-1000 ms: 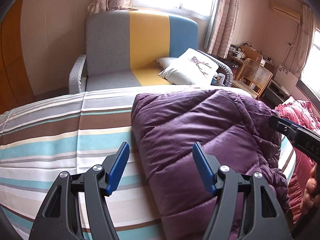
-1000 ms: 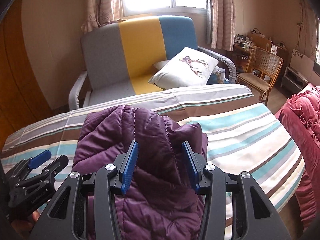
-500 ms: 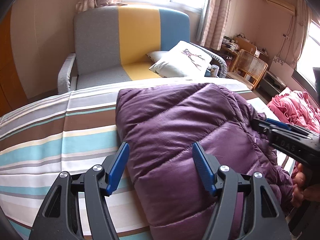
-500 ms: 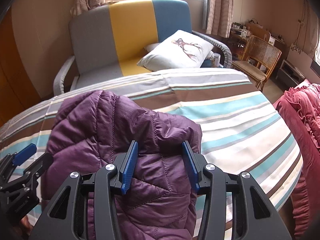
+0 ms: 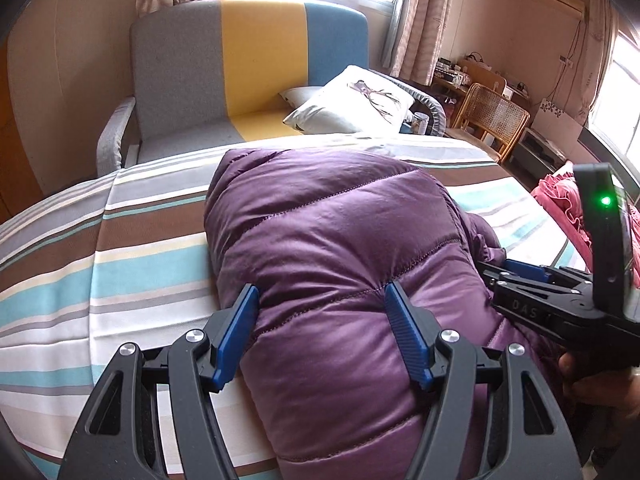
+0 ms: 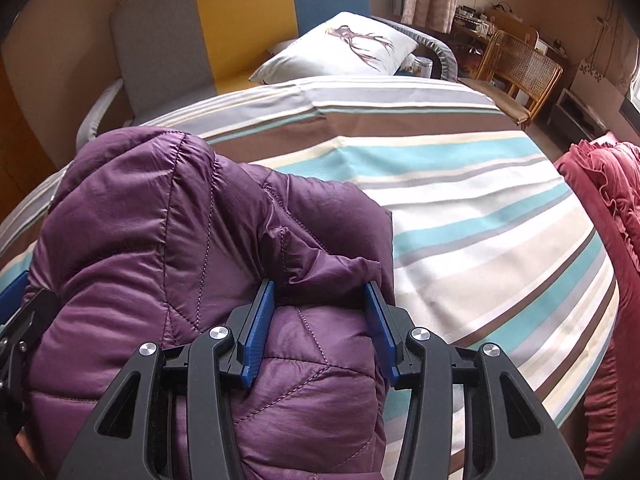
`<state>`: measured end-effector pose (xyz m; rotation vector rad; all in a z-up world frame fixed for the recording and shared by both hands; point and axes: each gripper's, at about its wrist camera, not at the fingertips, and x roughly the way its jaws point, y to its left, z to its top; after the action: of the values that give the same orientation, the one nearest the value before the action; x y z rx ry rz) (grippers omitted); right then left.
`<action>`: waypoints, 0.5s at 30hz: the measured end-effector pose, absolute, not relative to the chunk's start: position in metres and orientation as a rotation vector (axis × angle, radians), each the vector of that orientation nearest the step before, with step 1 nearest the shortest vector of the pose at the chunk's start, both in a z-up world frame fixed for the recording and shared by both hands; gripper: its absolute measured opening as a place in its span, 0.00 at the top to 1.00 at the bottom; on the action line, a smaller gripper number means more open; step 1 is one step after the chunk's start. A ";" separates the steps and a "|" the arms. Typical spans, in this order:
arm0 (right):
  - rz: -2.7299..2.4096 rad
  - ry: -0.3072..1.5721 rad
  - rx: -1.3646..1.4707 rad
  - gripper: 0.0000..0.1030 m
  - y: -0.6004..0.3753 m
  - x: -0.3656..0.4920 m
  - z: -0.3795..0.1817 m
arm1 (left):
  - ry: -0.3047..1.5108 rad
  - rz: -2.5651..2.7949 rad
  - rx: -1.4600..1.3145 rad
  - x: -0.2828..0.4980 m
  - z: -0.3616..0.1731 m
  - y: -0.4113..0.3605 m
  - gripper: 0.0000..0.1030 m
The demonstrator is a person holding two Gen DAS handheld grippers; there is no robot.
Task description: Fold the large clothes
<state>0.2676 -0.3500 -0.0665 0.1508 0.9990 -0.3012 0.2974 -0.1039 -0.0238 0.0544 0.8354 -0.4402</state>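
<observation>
both sets of jaws are clamped on the puffy purple quilted jacket (image 5: pixel 340 264): the left gripper (image 5: pixel 322 330) spread wide over a thick fold, the right gripper (image 6: pixel 320 326) narrower on a bunched edge. the jacket lies on the striped bed (image 6: pixel 460 208), with a grey, yellow and blue sofa (image 5: pixel 240 76) beyond.

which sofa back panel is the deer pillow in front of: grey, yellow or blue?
The blue panel, at the sofa's right end; the deer pillow leans below it. Grey and yellow panels stand uncovered to its left.
</observation>
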 end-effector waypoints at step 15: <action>-0.370 0.956 0.197 0.30 -0.359 0.250 -0.070 | 0.809 -0.442 0.078 0.292 -0.027 -0.104 0.35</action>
<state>0.2500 -0.3592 -0.0698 0.1966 0.9563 -0.3699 0.2916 -0.1039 -0.0274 0.0779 0.8086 -0.4424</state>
